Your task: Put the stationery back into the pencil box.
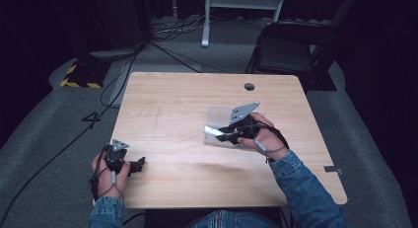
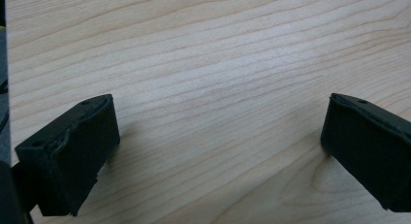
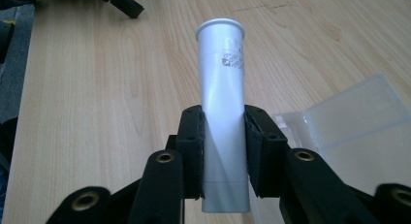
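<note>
My right gripper (image 1: pixel 224 134) is shut on a white tube (image 3: pixel 223 88), which points left over the middle of the wooden table (image 1: pixel 172 104); in the high view the tube (image 1: pixel 213 131) sticks out past the jaws. The right gripper (image 3: pixel 224 151) clamps the tube near its flat crimped end, with the round cap end away from me. A clear plastic pouch (image 1: pixel 222 118) lies flat on the table under and behind that hand. My left gripper (image 1: pixel 137 164) rests low at the table's near left edge, open, its black fingers (image 2: pixel 72 151) wide apart over bare wood.
A round cable hole (image 1: pixel 249 86) sits near the table's far edge. A black folding chair (image 1: pixel 291 45) stands beyond the far right corner. Cables trail over the grey floor on the left. The clear pouch (image 3: pixel 349 122) lies to the right of the held tube.
</note>
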Demonstrator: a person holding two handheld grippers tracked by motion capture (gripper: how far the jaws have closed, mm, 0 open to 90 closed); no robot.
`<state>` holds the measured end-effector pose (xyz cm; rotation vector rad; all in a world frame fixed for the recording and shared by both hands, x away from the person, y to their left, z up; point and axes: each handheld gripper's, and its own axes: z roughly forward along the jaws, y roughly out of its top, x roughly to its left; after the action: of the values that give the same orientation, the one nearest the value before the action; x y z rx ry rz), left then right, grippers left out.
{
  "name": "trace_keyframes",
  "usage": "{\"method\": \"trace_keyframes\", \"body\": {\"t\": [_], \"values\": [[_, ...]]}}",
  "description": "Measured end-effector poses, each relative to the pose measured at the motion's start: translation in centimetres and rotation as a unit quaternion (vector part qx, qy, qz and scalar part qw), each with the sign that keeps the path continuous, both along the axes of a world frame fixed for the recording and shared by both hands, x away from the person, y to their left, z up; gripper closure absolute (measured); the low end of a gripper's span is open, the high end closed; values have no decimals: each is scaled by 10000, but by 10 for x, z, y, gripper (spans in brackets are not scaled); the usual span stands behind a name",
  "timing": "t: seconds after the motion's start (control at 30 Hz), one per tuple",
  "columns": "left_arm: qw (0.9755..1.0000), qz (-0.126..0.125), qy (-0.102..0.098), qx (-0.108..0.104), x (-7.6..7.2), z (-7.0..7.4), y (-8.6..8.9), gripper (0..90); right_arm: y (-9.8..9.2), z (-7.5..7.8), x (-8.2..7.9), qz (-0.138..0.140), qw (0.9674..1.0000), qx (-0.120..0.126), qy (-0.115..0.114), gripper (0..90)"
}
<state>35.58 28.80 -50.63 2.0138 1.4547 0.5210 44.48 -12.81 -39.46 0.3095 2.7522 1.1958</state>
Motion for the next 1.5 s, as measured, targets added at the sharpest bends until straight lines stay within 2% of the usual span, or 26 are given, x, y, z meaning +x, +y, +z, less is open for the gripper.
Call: {"method": "trace_keyframes", "body": {"t": [0.17,0.27,0.37,0.43,0.6,0.8,1.17,1.3,1.37,1.5], "values": [[10000,8,1,20,1,0,0,2,-12,-1,7,-127,9999,-23,9,708],[10000,16,1,18,1,0,0,1,-17,-4,12,-191,9997,-158,52,708],[10000,31,-4,19,1,0,-1,1,-21,-7,17,-233,9994,-186,162,708],[10000,33,-5,19,1,0,-1,1,-24,-9,21,-310,9992,-224,131,708],[10000,31,-3,21,1,0,-1,1,-33,-19,32,-584,9971,-479,99,708],[10000,31,-2,22,1,0,-1,1,-39,-27,39,-653,9962,-539,184,708],[10000,33,-4,20,1,0,-1,1,-36,-44,44,-522,9944,-870,282,708],[10000,32,-5,20,1,0,-1,1,-32,-47,42,-390,9943,-936,343,708],[10000,33,-4,21,1,0,-1,1,-29,-50,41,-269,9936,-1043,328,708],[10000,31,-3,20,1,0,-1,1,-28,-53,42,-215,9924,-1164,347,709]]}}
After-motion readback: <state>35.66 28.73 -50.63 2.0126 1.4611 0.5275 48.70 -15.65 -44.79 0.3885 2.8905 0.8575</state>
